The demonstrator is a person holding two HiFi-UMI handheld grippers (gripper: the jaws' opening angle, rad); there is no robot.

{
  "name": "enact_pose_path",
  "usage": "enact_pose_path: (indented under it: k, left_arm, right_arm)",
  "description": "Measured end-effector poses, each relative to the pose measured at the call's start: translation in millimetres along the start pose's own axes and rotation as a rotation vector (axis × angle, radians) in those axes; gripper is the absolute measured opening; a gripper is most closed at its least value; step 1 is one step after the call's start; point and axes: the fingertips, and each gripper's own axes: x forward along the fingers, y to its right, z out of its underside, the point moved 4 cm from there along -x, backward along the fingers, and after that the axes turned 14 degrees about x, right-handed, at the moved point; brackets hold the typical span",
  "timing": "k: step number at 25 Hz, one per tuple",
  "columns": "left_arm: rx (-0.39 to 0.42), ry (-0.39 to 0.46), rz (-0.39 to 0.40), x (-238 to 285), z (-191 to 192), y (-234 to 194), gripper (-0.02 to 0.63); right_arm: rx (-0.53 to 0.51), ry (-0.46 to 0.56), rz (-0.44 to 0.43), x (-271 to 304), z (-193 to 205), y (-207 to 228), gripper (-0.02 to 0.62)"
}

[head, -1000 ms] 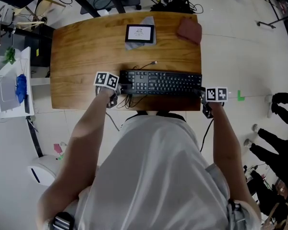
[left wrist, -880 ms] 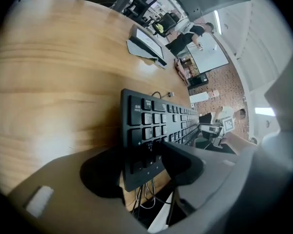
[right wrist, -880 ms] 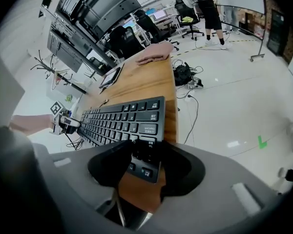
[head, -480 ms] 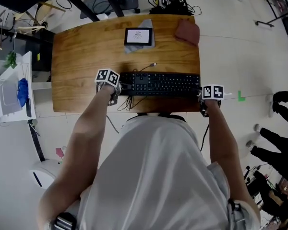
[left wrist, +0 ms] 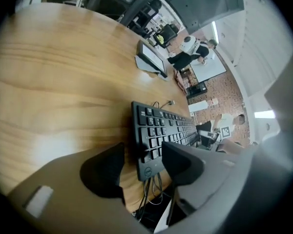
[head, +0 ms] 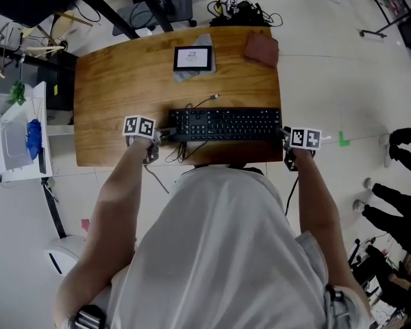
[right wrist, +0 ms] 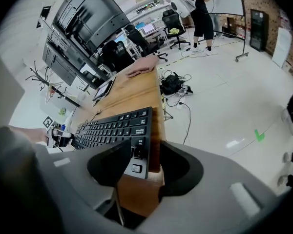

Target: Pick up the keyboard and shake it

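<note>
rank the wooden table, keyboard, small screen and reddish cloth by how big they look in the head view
1. wooden table
2. keyboard
3. small screen and reddish cloth: they look about the same size, so no order between them

The person wears a loose light grey T-shirt (head: 219,252) with short sleeves. The left grey tongs (head: 166,134) and right grey tongs (head: 285,137) have black pads (left wrist: 105,172) and white cubes (head: 138,125) with black square marks.
</note>
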Motion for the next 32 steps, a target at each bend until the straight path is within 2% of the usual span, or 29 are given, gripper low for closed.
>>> enact_pose_path:
  k: [3, 5, 8, 12, 14, 17, 22, 25, 28, 32]
  left_arm:
    - [0.018, 0.111, -0.047, -16.8, -3.2, -2.8, 0.232]
    - [0.037, 0.189, -0.081, -25.4, -5.6, 0.3, 0.222]
    - [0.086, 0.298, -0.123, -34.7, -8.1, 14.8, 0.150]
    - [0.213, 0.430, -0.160, -42.9, -19.1, 54.2, 0.015]
    - [0.310, 0.471, -0.134, -42.0, -28.2, 82.3, 0.000]
    - [0.453, 0.508, -0.082, -39.4, -45.5, 124.5, 0.000]
    - [0.540, 0.636, -0.010, -52.1, -72.3, 180.5, 0.000]
    - [0.569, 0.695, 0.026, -63.6, -77.2, 200.4, 0.000]
    - [0.567, 0.728, 0.050, -69.8, -72.1, 208.1, 0.000]
    - [0.594, 0.743, 0.064, -77.1, -65.7, 216.7, 0.000]
  right_arm:
    - [-0.010, 0.048, -0.005, -8.4, -4.0, 3.0, 0.173]
    - [-0.041, 0.092, -0.007, -15.2, -8.8, 1.0, 0.136]
    - [-0.089, 0.163, -0.017, -25.1, -15.6, -4.6, 0.078]
    - [-0.155, 0.235, -0.065, -39.5, -19.2, -25.4, 0.009]
    - [-0.200, 0.256, -0.129, -44.6, -18.0, -49.6, 0.003]
    - [-0.283, 0.269, -0.275, -51.2, -11.1, -98.9, 0.002]
    - [-0.406, 0.305, -0.516, -74.9, -1.5, -183.0, 0.002]
    - [-0.487, 0.329, -0.640, -93.1, 2.3, -227.4, 0.002]
    - [-0.544, 0.341, -0.684, -102.4, 7.5, -251.2, 0.002]
    - [-0.544, 0.338, -0.698, -103.6, 10.7, -262.8, 0.002]
